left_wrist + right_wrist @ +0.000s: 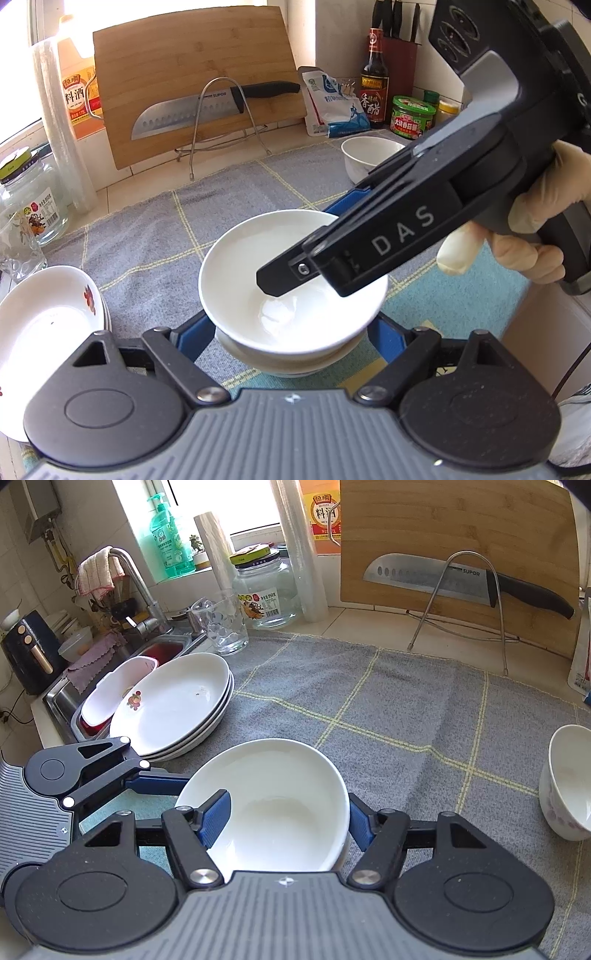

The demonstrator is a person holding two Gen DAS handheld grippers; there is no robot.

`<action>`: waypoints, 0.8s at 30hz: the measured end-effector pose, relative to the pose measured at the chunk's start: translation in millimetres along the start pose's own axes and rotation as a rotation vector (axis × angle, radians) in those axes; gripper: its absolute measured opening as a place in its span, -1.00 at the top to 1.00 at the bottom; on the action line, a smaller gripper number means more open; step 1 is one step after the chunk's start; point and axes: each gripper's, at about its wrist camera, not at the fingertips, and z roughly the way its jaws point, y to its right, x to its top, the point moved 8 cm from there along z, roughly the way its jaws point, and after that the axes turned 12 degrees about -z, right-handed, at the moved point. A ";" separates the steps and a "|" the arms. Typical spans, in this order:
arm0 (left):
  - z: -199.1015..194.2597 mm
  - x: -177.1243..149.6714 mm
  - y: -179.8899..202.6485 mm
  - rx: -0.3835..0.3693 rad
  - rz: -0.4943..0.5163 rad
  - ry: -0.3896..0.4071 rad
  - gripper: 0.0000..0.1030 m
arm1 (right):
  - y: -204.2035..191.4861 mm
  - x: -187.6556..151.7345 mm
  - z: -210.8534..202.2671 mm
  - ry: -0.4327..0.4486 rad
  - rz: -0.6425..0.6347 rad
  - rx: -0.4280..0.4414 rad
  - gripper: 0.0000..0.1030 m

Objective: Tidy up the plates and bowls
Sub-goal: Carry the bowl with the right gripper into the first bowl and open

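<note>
A plain white bowl [280, 258] [280, 797] sits nested on a second white bowl [288, 363] in the middle of the grey checked cloth [406, 709]. My left gripper [290, 326] straddles this stack, its blue fingers [195, 332] pressed against the lower bowl's sides. My right gripper [288, 801] [299, 247] reaches over the top bowl. One finger [216, 819] lies inside the bowl and the other is outside its rim, with neither pad pressing the wall. A stack of white plates [173, 701] [40, 325] lies to the left. A patterned bowl [569, 790] [369, 155] stands alone on the right.
A bamboo cutting board [458, 542] with a knife [443, 576] leans on a wire rack at the back. A glass jar [266, 590], a tumbler [221, 624] and the sink [110, 664] are at the left; sauce bottles [375, 81] fill the back right corner. A gloved hand [543, 206] holds the right gripper.
</note>
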 end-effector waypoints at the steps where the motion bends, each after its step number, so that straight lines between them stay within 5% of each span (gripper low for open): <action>1: 0.5 -0.1 -0.4 0.002 -0.001 -0.001 -0.72 | 0.1 -0.2 0.6 0.001 0.001 0.002 -0.41; 7: 1.2 -1.5 -1.2 0.007 -0.007 -0.002 -0.75 | -1.9 -0.4 2.0 0.002 -0.005 0.007 -0.48; 12: 0.0 -1.0 -4.6 0.012 -0.023 0.005 -0.87 | -4.1 1.2 -0.9 0.020 -0.013 -0.004 -0.89; 24: -18.8 -0.5 3.6 -0.010 0.002 0.030 -0.87 | 2.0 -0.8 -14.4 0.053 0.007 -0.037 -1.00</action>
